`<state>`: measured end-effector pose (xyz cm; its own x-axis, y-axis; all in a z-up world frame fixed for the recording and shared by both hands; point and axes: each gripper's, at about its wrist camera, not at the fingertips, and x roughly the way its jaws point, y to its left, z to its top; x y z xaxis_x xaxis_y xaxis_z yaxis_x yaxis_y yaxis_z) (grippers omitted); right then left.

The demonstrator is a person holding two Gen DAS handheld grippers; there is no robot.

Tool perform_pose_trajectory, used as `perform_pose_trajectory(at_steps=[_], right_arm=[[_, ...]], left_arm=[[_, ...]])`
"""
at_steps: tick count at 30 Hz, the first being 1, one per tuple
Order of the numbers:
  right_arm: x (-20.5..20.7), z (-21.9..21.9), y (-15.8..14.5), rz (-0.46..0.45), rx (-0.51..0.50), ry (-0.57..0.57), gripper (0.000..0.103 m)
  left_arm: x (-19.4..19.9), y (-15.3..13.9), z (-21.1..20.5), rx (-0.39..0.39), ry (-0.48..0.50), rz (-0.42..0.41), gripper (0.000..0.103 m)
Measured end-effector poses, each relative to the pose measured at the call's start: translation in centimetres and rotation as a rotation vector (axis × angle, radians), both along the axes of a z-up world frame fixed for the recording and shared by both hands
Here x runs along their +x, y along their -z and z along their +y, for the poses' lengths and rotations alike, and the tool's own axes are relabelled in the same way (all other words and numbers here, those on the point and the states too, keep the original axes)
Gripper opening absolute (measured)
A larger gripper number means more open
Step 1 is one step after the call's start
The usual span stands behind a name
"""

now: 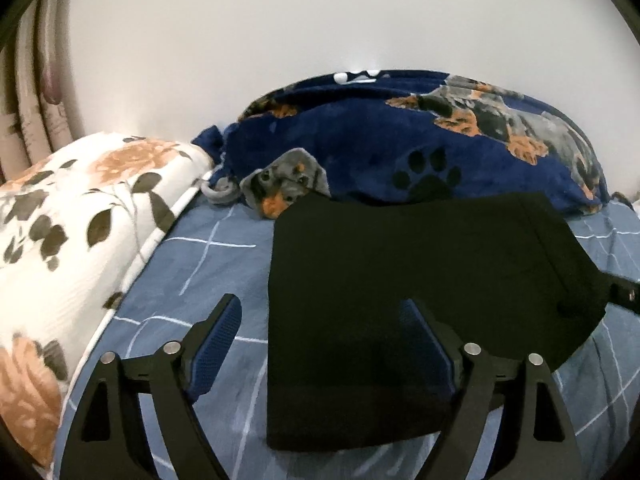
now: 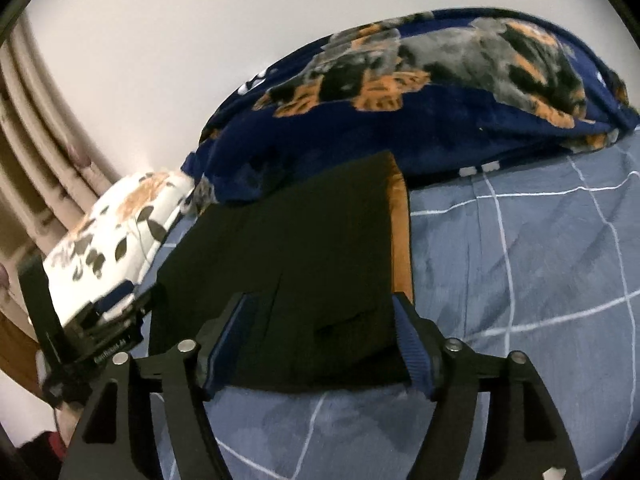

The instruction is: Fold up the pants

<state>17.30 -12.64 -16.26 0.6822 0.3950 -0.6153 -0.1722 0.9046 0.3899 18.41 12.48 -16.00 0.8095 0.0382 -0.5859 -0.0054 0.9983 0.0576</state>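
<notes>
Pants (image 1: 420,280) are lying folded compactly on the bed (image 1: 200,264); both grippers (image 1: 320,344) (image 2: 324,340) are hanging open, gripping nothing.

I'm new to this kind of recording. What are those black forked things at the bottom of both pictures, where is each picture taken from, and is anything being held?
There is no robot: a person holds a two-finger tool in each hand, with a wide-angle camera on each looking along its fingers. One picture comes from the left hand-held gripper, the other from the right hand-held gripper. Both stand open and hold nothing. On the blue checked bedsheet lie black pants, already folded into a compact rectangle, with a brown lining showing along one edge in the right view. Behind them is a dark blue blanket printed with dogs, and beside it a floral pillow.
</notes>
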Motion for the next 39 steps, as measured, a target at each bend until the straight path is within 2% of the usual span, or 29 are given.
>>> perform_pose_trajectory(at_steps=[3, 7, 11, 13, 17, 25, 31, 39], right_arm=[[-1.4, 0.7, -0.4, -0.022, -0.010, 0.016, 0.073], [-3.4, 1.2, -1.4, -0.039, 0.006, 0.033, 0.078], [-5.7, 2.3, -2.7, -0.066, 0.012, -0.005, 0.079], [-6.6, 2.9, -3.4, -0.088, -0.006, -0.023, 0.080], [-8.6, 3.5, -5.1, -0.142, -0.029, -0.040, 0.083], [-11.2, 2.2, -8.2, -0.206, -0.004, -0.010, 0.088], [-12.5, 1.4, -9.2, -0.220, 0.007, 0.011, 0.092], [-13.8, 1.3, -9.9, -0.231, 0.002, 0.019, 0.095]], left_arm=[[-1.2, -0.6, -0.1, 0.002, -0.001, -0.018, 0.083], [-2.8, -1.7, -0.5, 0.045, -0.021, -0.049, 0.083], [-4.9, -3.7, -0.7, 0.056, -0.036, -0.086, 0.085], [-6.1, -4.9, -1.0, 0.071, -0.046, -0.103, 0.092], [-9.2, -7.7, -1.5, 0.062, 0.002, -0.185, 0.103], [-13.0, -12.2, -2.4, 0.056, 0.001, -0.295, 0.103], [-14.8, -14.0, -2.7, 0.035, 0.017, -0.322, 0.103], [-16.2, -14.8, -3.4, 0.032, 0.037, -0.324, 0.103]])
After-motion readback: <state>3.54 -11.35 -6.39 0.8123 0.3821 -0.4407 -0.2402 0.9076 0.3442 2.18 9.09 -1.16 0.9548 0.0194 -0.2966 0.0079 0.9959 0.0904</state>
